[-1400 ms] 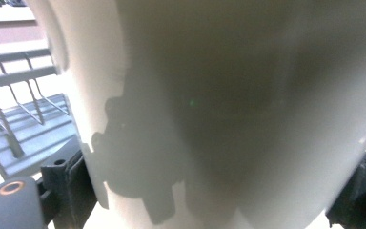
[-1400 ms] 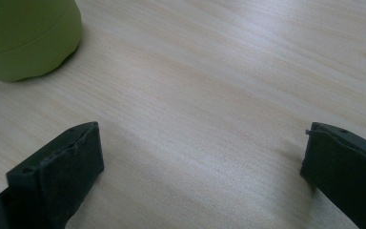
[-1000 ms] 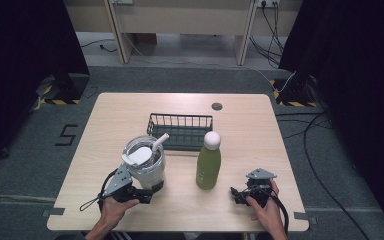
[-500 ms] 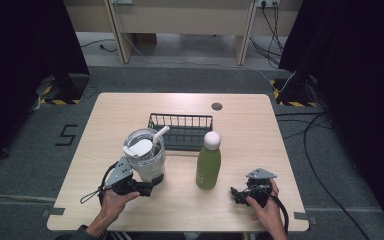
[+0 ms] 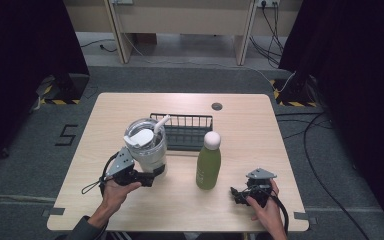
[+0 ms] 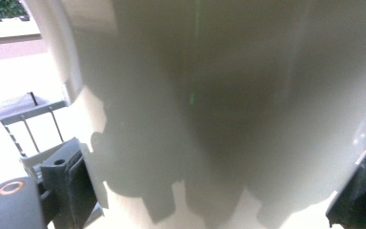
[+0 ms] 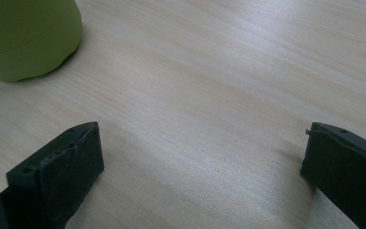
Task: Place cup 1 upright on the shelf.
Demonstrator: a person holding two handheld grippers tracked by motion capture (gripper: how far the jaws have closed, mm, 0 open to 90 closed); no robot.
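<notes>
A pale tumbler [image 5: 146,147] with a lid and straw stands just left of centre on the table, its lid tilted slightly. My left gripper [image 5: 152,176] is shut on its lower body, and the tumbler wall [image 6: 219,95] spans the whole gap between the jaws in the left gripper view. To its right a green bottle [image 5: 208,162] with a white cap stands upright. My right gripper [image 5: 236,194] rests open on the wood to the right of the bottle, with bare table between its jaws [image 7: 202,162]. The bottle base [image 7: 24,38] shows at the upper left of the right gripper view.
A dark wire basket [image 5: 185,131] sits behind the tumbler and bottle, and its end [image 6: 28,129] shows left of the tumbler. The wooden table [image 5: 260,135] has a small round grommet [image 5: 217,106] near its far edge. Cables lie on the floor to the right.
The left gripper and the tumbler it holds have shifted a little up in the high view, toward the basket. The right gripper has stayed in place.
</notes>
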